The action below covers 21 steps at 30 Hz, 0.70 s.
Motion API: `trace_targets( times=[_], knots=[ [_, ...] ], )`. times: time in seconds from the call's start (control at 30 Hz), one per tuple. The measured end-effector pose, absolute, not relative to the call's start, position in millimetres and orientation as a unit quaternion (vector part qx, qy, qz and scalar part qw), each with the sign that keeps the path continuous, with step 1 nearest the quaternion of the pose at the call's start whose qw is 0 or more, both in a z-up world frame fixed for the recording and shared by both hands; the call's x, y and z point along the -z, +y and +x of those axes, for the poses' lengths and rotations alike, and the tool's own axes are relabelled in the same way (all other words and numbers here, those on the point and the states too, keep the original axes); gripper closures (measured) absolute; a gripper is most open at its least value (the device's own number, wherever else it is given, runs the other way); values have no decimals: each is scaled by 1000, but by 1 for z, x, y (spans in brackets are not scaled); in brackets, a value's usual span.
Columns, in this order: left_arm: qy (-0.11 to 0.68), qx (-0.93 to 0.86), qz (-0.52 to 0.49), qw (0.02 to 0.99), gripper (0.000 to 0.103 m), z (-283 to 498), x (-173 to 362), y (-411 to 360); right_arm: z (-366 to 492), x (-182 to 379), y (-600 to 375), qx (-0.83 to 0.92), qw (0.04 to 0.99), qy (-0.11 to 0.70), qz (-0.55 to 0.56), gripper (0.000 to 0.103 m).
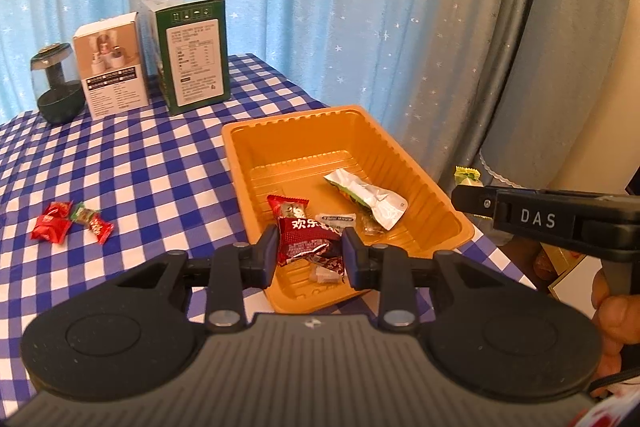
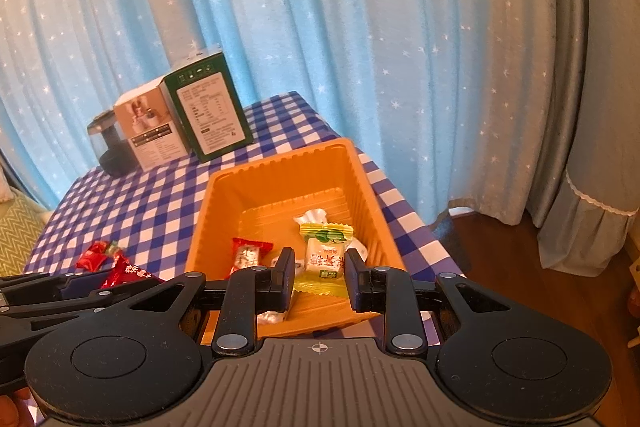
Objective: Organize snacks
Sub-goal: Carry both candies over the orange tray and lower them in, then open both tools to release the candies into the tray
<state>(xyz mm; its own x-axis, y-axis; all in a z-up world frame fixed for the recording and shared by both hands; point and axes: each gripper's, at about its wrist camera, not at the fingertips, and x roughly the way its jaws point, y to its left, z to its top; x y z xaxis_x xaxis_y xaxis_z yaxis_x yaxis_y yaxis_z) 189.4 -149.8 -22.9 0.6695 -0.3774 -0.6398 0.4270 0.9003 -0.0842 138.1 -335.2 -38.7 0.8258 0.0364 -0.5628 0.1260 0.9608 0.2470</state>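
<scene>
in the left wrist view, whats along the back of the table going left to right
dark glass-domed gadget → white box → green box; further right and nearer, the orange tray

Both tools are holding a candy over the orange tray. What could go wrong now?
1. The left tool pinches the dark red candy near the tray's front edge; let go too soon, it might land on the tablecloth.
2. The right tool holds the yellow candy close beside the left one, so the two tools could bump.
3. Two red candies lie far left on the cloth and could be forgotten.
</scene>
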Motion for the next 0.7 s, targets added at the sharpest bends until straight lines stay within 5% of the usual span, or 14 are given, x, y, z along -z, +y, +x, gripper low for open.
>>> trace_targets(
  times=[0.6, 0.7],
  knots=[
    [360, 249, 52, 898, 73, 232, 46, -184, 171, 48, -357, 35, 941, 295, 165, 76],
    [360, 244, 52, 899, 63, 236, 47, -184, 172, 49, -360, 38, 940, 295, 168, 76]
  ],
)
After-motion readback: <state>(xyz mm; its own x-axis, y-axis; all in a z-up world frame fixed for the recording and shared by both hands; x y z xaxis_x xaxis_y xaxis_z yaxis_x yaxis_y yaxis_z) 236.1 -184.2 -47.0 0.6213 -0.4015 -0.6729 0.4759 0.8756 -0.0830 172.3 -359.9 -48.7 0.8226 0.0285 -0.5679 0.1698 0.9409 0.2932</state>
